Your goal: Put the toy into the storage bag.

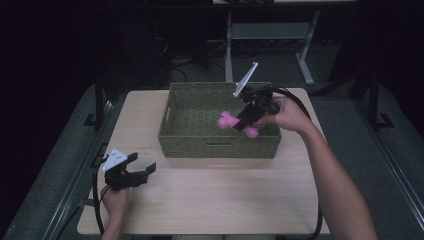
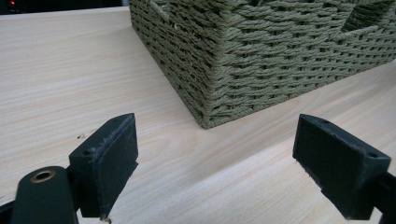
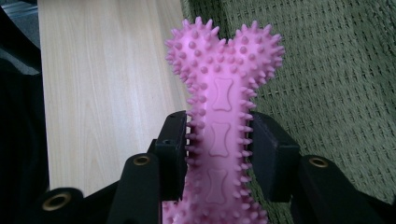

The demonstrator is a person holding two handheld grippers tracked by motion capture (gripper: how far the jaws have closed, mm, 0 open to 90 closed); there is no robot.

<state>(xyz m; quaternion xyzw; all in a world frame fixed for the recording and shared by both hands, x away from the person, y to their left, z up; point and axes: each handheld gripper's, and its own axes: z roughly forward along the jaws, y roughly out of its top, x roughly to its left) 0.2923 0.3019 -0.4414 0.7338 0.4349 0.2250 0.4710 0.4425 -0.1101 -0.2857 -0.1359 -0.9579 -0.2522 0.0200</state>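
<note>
Your left gripper rests wide open and empty near the worktop's front left corner, while your right gripper clamps the spiky pink bone toy by its middle over the woven basket's right side.

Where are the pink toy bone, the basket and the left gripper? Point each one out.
pink toy bone (image 3: 223, 100), right gripper view, upper shaft above the jaws.
basket (image 1: 218, 148), high view, near outer wall.
left gripper (image 1: 142, 167), high view, gap between its open jaws.
</note>
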